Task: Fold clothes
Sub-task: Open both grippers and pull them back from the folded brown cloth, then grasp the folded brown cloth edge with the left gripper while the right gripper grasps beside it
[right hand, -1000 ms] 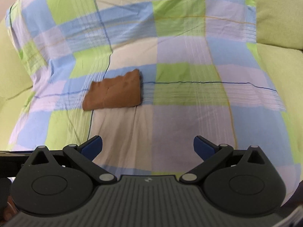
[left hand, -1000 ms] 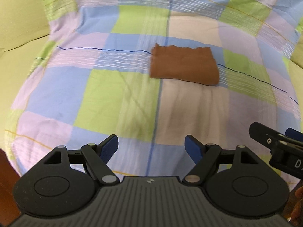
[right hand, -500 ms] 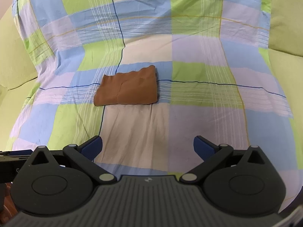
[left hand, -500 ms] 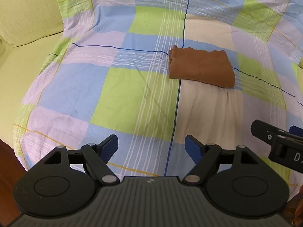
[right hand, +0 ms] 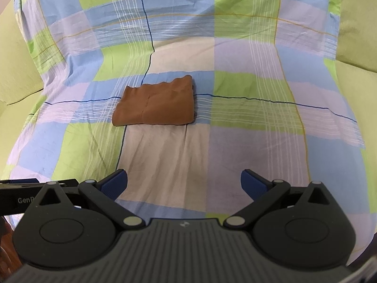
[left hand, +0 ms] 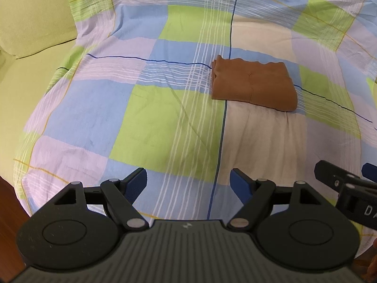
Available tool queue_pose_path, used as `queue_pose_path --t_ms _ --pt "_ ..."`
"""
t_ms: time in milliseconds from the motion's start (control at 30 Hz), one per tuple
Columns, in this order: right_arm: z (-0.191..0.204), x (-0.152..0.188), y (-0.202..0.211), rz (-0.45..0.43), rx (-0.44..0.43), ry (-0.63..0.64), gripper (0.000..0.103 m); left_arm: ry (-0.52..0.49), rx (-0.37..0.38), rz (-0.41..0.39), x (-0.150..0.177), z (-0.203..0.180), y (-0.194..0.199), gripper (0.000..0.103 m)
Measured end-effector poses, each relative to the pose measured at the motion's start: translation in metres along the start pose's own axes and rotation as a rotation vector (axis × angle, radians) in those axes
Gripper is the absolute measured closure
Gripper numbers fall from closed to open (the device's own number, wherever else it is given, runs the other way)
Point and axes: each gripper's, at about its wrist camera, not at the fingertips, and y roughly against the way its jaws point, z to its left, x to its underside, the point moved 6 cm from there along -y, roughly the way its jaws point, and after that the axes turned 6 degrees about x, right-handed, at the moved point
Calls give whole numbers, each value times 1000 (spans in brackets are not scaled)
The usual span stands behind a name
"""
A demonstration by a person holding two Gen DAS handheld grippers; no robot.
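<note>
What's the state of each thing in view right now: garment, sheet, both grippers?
brown garment: folded into a compact rectangle, lying flat on the sheet, untouched
checked sheet: spread over the green sofa, lightly creased
left gripper: jaws open, empty, hovering short of the garment
right gripper: jaws open, empty, also short of the garment

**Setting: draped sofa**

Yellow-green sofa (left hand: pixel 30 18), cushions showing at both sides (right hand: pixel 353 23). Draped over seat and back with checked sheet (left hand: pixel 165 113) in blue, green, lilac, cream. Dark reddish-brown floor (left hand: pixel 9 202) at lower left. Soft, even light.
</note>
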Motion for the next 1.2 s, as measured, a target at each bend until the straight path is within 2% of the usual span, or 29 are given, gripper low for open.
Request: queue_pose_path --t_ms 367,633,933,1200 --pt "-16 14 -19 49 32 16 1 -34 36 28 -15 -15 -30 23" --pt "-8 13 -39 83 67 18 1 -57 84 64 -31 -11 -53 23" --pt "22 -9 -54 80 87 18 1 -109 130 100 -60 5 -77 23" --pt "34 -20 -64 26 85 -47 1 -164 149 126 -81 15 -95 23"
